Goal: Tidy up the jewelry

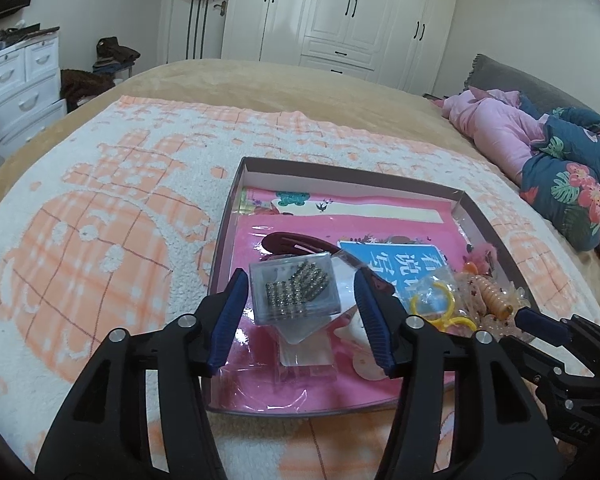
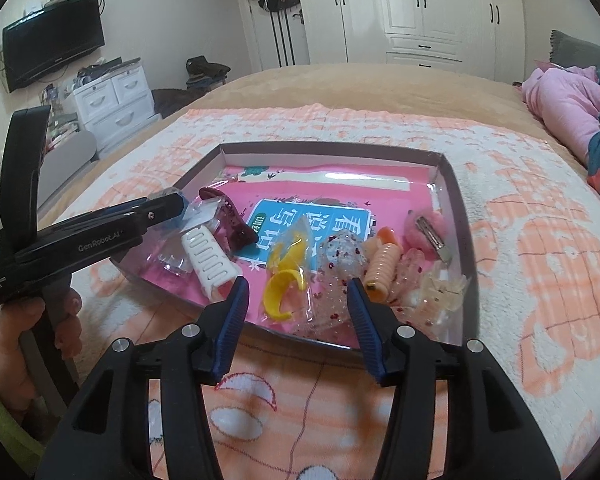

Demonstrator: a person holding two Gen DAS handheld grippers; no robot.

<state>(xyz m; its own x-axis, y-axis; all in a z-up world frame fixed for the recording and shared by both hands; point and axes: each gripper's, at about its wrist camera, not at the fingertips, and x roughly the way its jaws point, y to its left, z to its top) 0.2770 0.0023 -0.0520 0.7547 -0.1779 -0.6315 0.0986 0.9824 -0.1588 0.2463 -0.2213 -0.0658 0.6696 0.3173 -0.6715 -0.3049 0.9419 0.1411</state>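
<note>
A shallow dark-rimmed box [image 1: 236,192] with a pink liner lies on the bed; it also shows in the right wrist view [image 2: 450,184]. My left gripper [image 1: 300,284] is open, its fingers on either side of a clear case of rhinestone clips [image 1: 296,294], not pinching it. A maroon hair clip [image 1: 296,242] lies behind the case. My right gripper [image 2: 298,290] is open above the box's near edge, over a yellow clip in a clear bag [image 2: 286,276] and a clear glitter clip [image 2: 340,256]. An orange ribbed clip [image 2: 384,266], a white comb clip [image 2: 206,260] and a pink fluffy clip [image 2: 424,226] lie nearby.
The box rests on a white and orange towel [image 1: 100,220] over a tan bedspread. Pink and floral bedding [image 1: 540,148] is piled at the right. White drawers [image 2: 112,96], a wall TV [image 2: 54,40] and wardrobes [image 2: 420,8] stand beyond the bed.
</note>
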